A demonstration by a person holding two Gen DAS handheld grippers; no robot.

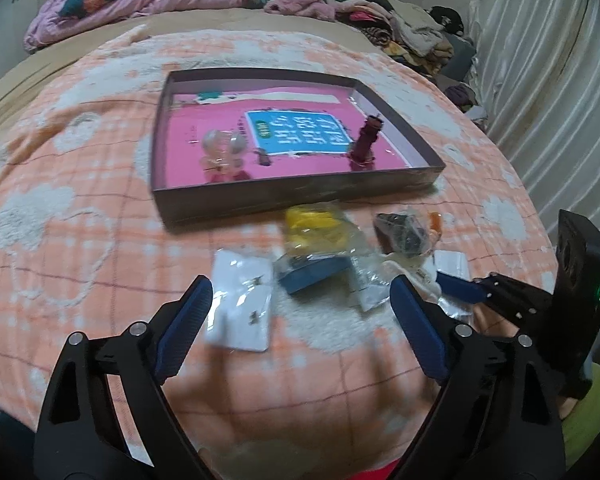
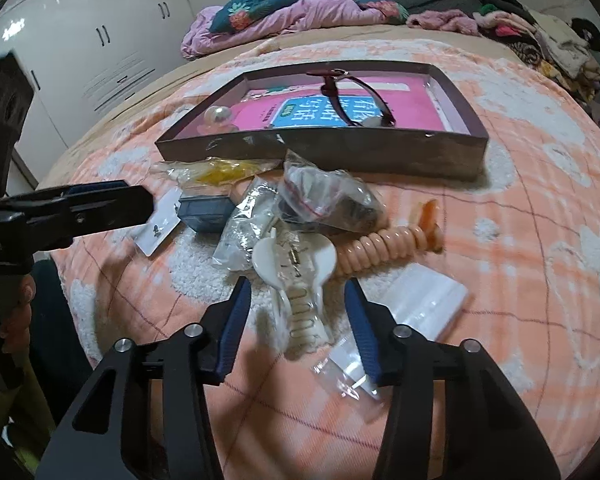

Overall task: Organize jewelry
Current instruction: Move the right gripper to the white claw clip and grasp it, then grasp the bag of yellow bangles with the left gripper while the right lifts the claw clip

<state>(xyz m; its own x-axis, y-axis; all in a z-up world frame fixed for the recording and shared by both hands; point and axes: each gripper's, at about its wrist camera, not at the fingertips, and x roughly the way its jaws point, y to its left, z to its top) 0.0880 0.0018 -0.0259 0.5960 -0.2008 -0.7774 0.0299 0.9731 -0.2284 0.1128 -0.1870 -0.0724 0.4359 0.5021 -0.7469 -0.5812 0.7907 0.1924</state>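
Left wrist view: my left gripper was spread wide w/ nothing in it, the white earring card lying just inside its left finger, the open box straight ahead beyond the bags. Right wrist view: right gripper was also released, straddling the white claw clip, whose long axis ran roughly along the fingers, so I judged the right nearer for that pick; box sat dead ahead.

Beside the pink-floored box lay a white hair claw, a peach coil tie, and an orange-checked blanket.
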